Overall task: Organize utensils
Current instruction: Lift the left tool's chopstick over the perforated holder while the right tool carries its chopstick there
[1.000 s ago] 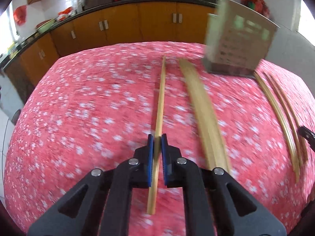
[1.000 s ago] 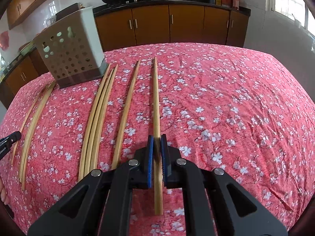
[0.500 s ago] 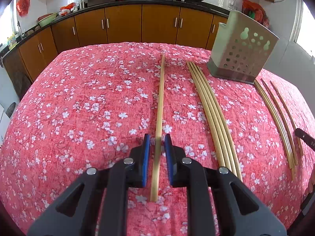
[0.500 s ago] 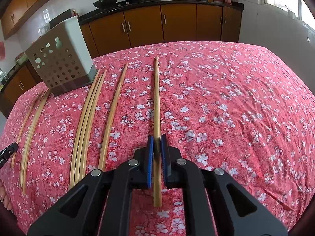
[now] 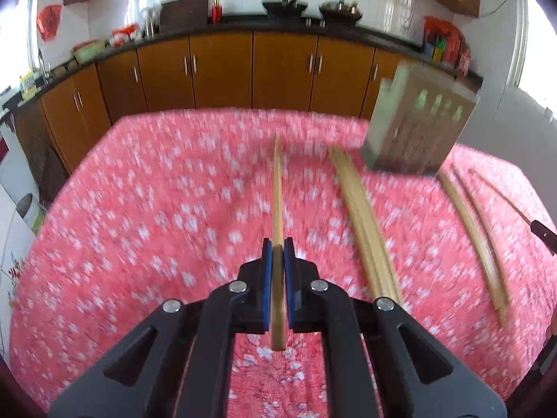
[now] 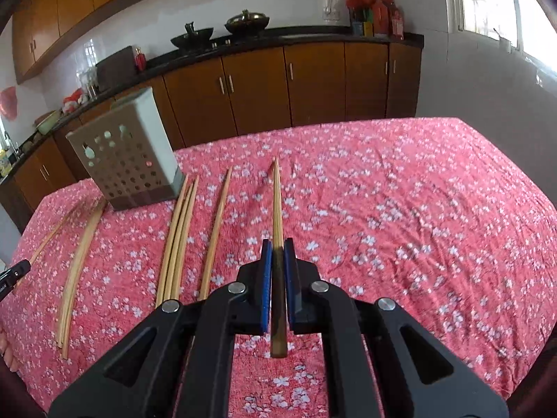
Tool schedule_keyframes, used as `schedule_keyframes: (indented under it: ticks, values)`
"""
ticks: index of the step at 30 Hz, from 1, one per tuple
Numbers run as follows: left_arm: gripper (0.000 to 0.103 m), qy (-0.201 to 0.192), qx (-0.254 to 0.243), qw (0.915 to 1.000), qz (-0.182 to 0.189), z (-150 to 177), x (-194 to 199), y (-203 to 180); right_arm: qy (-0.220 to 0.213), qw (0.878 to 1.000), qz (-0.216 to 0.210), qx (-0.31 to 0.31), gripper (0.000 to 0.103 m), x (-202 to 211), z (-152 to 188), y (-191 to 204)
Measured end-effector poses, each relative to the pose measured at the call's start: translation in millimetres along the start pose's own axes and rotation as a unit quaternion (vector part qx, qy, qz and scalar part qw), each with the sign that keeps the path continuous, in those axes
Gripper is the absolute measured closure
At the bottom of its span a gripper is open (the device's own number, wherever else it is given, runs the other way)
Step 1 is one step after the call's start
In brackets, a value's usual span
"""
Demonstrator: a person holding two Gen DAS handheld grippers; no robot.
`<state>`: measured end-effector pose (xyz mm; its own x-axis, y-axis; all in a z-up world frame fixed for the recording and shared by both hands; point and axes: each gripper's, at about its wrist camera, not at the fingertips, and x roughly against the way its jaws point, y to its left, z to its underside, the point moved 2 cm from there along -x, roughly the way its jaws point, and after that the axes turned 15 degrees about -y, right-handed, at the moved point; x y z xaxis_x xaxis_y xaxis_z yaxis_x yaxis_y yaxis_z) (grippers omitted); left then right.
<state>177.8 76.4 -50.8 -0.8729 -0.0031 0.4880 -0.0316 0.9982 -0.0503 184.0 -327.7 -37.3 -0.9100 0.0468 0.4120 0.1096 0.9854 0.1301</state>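
Bamboo fills both of your grips: your left gripper (image 5: pixel 277 250) is clamped on a single chopstick (image 5: pixel 277 188), its blue pads (image 5: pixel 266 278) pressed against either side of the stick, whose butt end juts back past the jaws while the tip reaches toward the far edge of the table. Your right gripper (image 6: pixel 277 250) is likewise closed on its own chopstick (image 6: pixel 276 205), which casts a shadow on the cloth, so its tip looks raised off the surface.

Beneath both lies the pink floral tablecloth (image 6: pixel 400 216). In the left wrist view, which is streaked with motion blur, a bundle of chopsticks (image 5: pixel 365 223) lies just to the right of the held stick, and more loose sticks (image 5: pixel 473 230) lie farther right, toward the right edge. The perforated utensil holder (image 5: pixel 417 122) stands upright near the far right corner, between those two groups.

In the right wrist view the same holder (image 6: pixel 128 160) stands near the far left of the table. Three sticks lie together (image 6: pixel 179 233) just in front of its near corner, a lone stick (image 6: pixel 217 230) lies between them and the held one, and another pair (image 6: pixel 78 261) sits near the left edge. The tip of your other gripper shows at that edge.

Brown wooden cabinets (image 6: pixel 257 87) run behind the table.
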Motion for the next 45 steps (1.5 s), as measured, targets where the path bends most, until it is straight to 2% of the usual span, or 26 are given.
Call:
schedule_keyframes:
  ticks: [4, 10, 17, 21, 25, 30, 36, 38, 41, 43, 45]
  values:
    - [0.095, -0.058, 0.008, 0.9983, -0.001, -35, 26, 3, -0.046, 0.999, -0.004, -0.007, 0.095, 20, -27, -4]
    - [0.095, -0.116, 0.027, 0.9929, -0.008, -84, 45, 5, -0.094, 0.995, -0.012, -0.016, 0.095, 35, -62, -4]
    - [0.095, -0.136, 0.030, 0.9901, -0.017, -118, 46, 8, -0.117, 0.993, -0.013, -0.012, 0.095, 32, -85, 1]
    - [0.096, -0.141, 0.018, 0.9897, -0.015, -126, 46, 5, -0.121, 0.993, -0.014, -0.006, 0.095, 28, -93, 6]
    - [0.096, -0.155, 0.014, 0.9877, -0.012, -146, 49, 2, -0.153, 0.988, -0.028, -0.004, 0.095, 33, -123, 18]
    - [0.096, -0.199, 0.017, 0.9798, -0.007, -191, 63, -10, -0.216, 0.974, -0.061, -0.018, 0.095, 50, -174, 38]
    - [0.096, -0.267, 0.062, 0.9611, 0.034, -245, 81, -37, -0.277, 0.954, -0.113, -0.036, 0.095, 63, -210, 73]
    - [0.096, -0.290, 0.075, 0.9529, 0.047, -255, 85, -50, -0.283, 0.950, -0.126, -0.033, 0.095, 58, -211, 84]
    - [0.096, -0.307, 0.088, 0.9455, 0.065, -262, 80, -69, -0.276, 0.951, -0.138, -0.032, 0.095, 43, -205, 96]
    - [0.096, -0.303, 0.088, 0.9462, 0.073, -261, 72, -78, -0.266, 0.953, -0.141, -0.031, 0.095, 33, -199, 101]
    - [0.096, -0.285, 0.087, 0.9508, 0.083, -255, 56, -89, -0.252, 0.957, -0.141, -0.027, 0.095, 21, -192, 103]
